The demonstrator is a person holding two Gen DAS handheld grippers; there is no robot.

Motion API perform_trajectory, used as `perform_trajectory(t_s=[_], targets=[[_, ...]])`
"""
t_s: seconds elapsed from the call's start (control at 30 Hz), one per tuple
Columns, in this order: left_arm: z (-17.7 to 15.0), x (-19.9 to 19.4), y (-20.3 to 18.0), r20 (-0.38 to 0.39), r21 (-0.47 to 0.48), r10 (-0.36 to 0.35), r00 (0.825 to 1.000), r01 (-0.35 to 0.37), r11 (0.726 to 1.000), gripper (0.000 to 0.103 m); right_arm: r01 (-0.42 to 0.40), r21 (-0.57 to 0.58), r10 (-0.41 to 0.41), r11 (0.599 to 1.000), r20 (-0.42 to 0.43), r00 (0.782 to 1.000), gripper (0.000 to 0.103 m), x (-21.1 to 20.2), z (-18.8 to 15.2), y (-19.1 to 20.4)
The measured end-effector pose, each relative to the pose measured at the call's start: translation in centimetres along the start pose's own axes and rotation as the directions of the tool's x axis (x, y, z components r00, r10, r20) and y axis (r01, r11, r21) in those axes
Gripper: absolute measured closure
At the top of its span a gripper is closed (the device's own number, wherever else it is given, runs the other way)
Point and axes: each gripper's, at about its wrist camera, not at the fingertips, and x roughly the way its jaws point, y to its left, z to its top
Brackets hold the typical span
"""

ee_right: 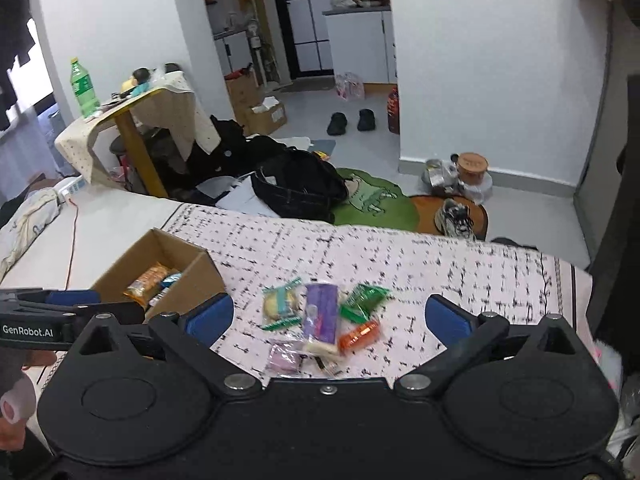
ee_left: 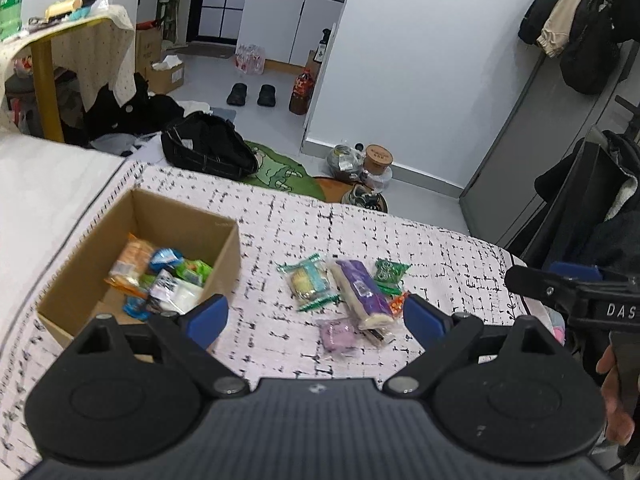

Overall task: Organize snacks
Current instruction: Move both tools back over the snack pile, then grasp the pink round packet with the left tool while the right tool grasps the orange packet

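A cardboard box (ee_left: 188, 224) (ee_right: 188, 268) sits on the patterned bedspread and holds several wrapped snacks (ee_left: 160, 280). To its right lies a loose pile: a long purple packet (ee_left: 362, 290) (ee_right: 320, 312), a clear packet with a yellow cake (ee_left: 306, 282) (ee_right: 280, 304), a green packet (ee_left: 390, 270) (ee_right: 364, 298), an orange packet (ee_right: 360, 334) and a small pink packet (ee_left: 338, 336) (ee_right: 284, 356). My left gripper (ee_left: 316, 318) hangs open above the pile's near side, nothing between its blue pads. My right gripper (ee_right: 330, 316) is open wide over the same pile, holding nothing.
The bedspread (ee_left: 360, 232) ends at a far edge, with a black bag (ee_left: 208, 148), a green rug (ee_left: 280, 172) and shoes (ee_right: 456, 216) on the floor beyond. A draped side table (ee_left: 80, 28) with a green bottle (ee_right: 82, 88) stands at the left.
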Motion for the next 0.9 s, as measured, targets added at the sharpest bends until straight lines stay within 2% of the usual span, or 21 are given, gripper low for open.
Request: perform_trajectory(t_s=[0.2,0.33,0.47,0.57,0.7,0.8,0.9], targets=[[-1.5,2.6,-0.9,-0.003,-0.034,0.015,1.000,-0.015,0.999,0.010,0.002,0.049,-0.001,0.999,-0.017,1.000,0.001,2.2,-1.5,-1.7],[-2.2,4.3,-1.3,-0.008,-0.057,0.023,1.000,-0.023,0.998,0.012,-0.011,0.047,0.013,0.999,-0.042,0.999,0.017,4.0,-2.3,-2.1],[-2.9,6.2,-1.7,-0.005,-0.071,0.038,0.999,-0.038,0.997,0.016,-0.020,0.074,0.025,0.997,-0.060,0.998,0.021,5.8,-3.2,-2.9],[-3.2,7.9,-2.0,-0.017,-0.076,0.046,0.999,-0.047,0.996,0.022,-0.020,0.104,0.028,0.994,-0.074,0.997,0.025,7.3,-3.8,-3.7],[-3.7,10.6,-1.9,-0.055,-0.095,0.063,0.996,-0.068,0.993,0.038,-0.007,0.169,0.022,0.986,-0.091,0.996,0.029,9.4,-4.5,-5.1],[-4.1,12.4,-1.6,-0.079,-0.123,0.077,0.994,-0.087,0.989,0.045,0.005,0.204,0.016,0.979,-0.101,0.995,0.033,11.2,-4.5,-5.7],[-4.4,13.7,-1.4,-0.099,-0.145,0.064,0.993,-0.078,0.986,0.046,0.020,0.222,0.006,0.975,-0.117,0.993,0.034,12.6,-4.9,-6.1]])
